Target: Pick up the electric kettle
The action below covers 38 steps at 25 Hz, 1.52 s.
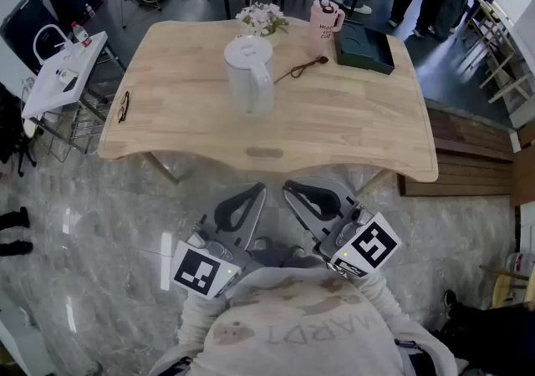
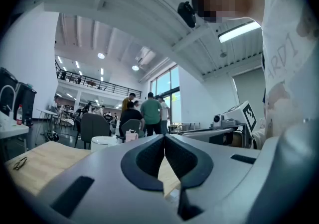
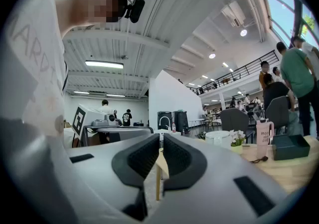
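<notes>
The white electric kettle [image 1: 249, 73] stands upright on the far middle of the light wooden table [image 1: 351, 132], handle toward me. It shows small in the left gripper view [image 2: 104, 142] and in the right gripper view [image 3: 218, 137]. My left gripper [image 1: 257, 191] and right gripper [image 1: 290, 190] are held level close to my chest, short of the table's near edge and well apart from the kettle. Both have their dark pads together with nothing between them; the tips show as the left gripper [image 2: 164, 138] and the right gripper [image 3: 161, 138].
Behind the kettle are a small flower pot [image 1: 262, 19], a pink bottle [image 1: 324, 27], a dark green tray [image 1: 364, 48] and a dark cord [image 1: 301, 69]. Glasses [image 1: 124, 105] lie at the table's left edge. A white side table [image 1: 63, 73] stands left, wooden benches [image 1: 468, 157] right, people behind.
</notes>
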### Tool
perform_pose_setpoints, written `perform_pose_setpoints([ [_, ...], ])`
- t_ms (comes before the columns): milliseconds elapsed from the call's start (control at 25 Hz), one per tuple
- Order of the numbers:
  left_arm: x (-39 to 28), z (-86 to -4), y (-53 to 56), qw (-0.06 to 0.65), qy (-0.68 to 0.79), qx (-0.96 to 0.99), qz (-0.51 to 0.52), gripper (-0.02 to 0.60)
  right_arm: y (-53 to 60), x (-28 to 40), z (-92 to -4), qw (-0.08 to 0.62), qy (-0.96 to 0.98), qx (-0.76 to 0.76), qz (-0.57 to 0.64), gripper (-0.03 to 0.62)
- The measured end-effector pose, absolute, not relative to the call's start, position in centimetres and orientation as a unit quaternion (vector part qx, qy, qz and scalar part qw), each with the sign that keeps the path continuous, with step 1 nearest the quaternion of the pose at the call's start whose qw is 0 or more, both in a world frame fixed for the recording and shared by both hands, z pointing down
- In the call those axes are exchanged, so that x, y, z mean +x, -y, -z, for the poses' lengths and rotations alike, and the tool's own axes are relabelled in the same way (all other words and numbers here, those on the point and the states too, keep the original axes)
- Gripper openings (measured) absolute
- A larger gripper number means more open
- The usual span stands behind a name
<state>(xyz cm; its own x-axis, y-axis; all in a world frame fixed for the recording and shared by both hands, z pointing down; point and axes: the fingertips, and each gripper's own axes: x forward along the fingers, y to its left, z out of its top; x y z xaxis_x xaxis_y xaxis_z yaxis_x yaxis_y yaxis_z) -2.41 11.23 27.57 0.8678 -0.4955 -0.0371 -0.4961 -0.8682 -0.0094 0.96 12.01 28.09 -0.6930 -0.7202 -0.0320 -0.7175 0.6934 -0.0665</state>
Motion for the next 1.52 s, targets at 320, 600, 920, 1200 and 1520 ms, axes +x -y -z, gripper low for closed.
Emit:
perform_pose_setpoints([
  [320,-3.3,-27.7,-10.7,0.007,-0.253,-0.967,-0.021,0.014,-11.7,-0.1,-28.1,0.024,-0.92,-0.389,0.023,0.032],
  [600,-4.2,-27.7,-10.1,0.007,-0.25,-0.968,-0.024,0.014,-10.9,-1.1,-28.2,0.02,-0.921,-0.388,0.022,0.032],
  [920,-7.4,-28.0,-9.0,0.007,-0.253,-0.967,-0.03,0.014,-9.2,-2.5,-28.5,0.04,-0.926,-0.374,0.04,0.037],
  [1200,-8.9,-28.8,-7.7,-0.019,-0.246,-0.968,-0.046,0.014,-7.8,-1.3,-30.2,0.029,-0.915,-0.398,0.061,0.141],
  [1520,-7.4,-29.6,-4.3,-0.023,-0.247,-0.968,-0.038,0.014,-3.6,0.6,-32.0,0.016,-0.914,-0.398,0.074,0.183],
])
